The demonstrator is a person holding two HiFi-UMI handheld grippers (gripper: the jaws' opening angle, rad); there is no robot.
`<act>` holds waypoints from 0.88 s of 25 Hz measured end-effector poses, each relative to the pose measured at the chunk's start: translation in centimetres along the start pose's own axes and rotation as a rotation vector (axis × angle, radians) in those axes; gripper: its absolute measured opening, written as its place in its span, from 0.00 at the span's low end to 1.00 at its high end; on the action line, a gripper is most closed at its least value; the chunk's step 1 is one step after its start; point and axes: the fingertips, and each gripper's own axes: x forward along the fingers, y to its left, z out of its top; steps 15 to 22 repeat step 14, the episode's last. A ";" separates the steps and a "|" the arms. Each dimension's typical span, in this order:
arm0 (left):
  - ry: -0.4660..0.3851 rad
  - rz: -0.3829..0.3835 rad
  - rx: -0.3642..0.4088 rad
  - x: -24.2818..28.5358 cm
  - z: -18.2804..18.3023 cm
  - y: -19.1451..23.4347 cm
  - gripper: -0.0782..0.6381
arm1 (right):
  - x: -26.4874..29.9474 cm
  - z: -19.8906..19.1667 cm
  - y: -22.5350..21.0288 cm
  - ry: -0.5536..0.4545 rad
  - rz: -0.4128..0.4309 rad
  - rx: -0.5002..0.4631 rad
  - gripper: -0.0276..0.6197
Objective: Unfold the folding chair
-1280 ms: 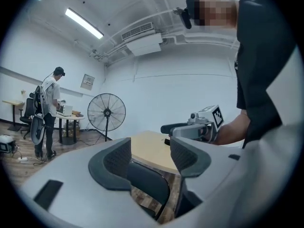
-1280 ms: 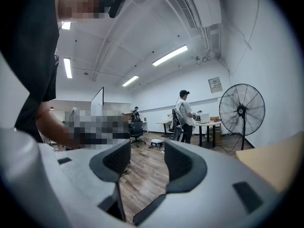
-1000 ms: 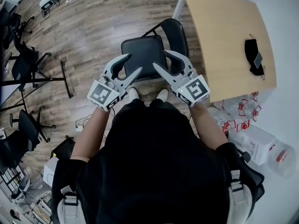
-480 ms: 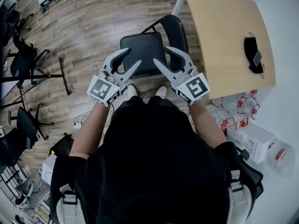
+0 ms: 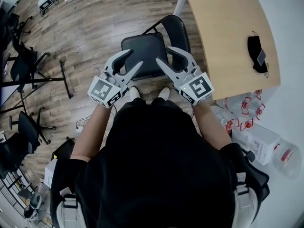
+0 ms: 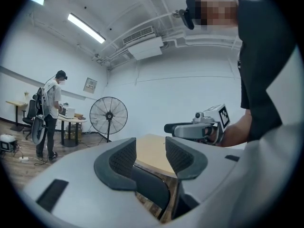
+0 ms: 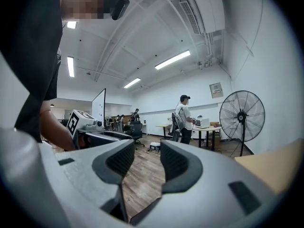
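Left gripper (image 5: 134, 58) hangs level over the chair's near left edge. Its jaws have just been closing and now stand narrow, with nothing between the pads. We see the chair's back through the gap, but it isn't gripped.

Chair (image 5: 142, 49) stands on the floor right in front of the person's feet, seat flat, back (image 5: 179, 30) up on the far right side. To us it looks already unfolded.

Right gripper (image 5: 165, 56) hangs level over the chair's near right edge. Its jaws have also just been closing, leaving a narrow gap and holding nothing.

Worktop (image 5: 223, 37) sits just right of the chair.

We judge the unfolding step done or nearly so, with both grippers off the chair. If the seat isn't fully seated, the next move means lowering a gripper to the seat's front and pressing down. Otherwise we back away.
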 end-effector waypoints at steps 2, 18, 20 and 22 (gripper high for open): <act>0.003 -0.006 0.002 0.3 -0.1 -0.1 0.37 | 0.0 0.0 -0.1 0.005 0.001 -0.003 0.31; 0.029 -0.014 0.011 1.8 -0.6 -0.1 0.37 | 0.1 -0.5 -1.3 0.019 0.009 -0.006 0.31; 0.029 -0.014 0.011 1.8 -0.6 -0.1 0.37 | 0.1 -0.5 -1.3 0.019 0.009 -0.006 0.31; 0.029 -0.014 0.011 1.8 -0.6 -0.1 0.37 | 0.1 -0.5 -1.3 0.019 0.009 -0.006 0.31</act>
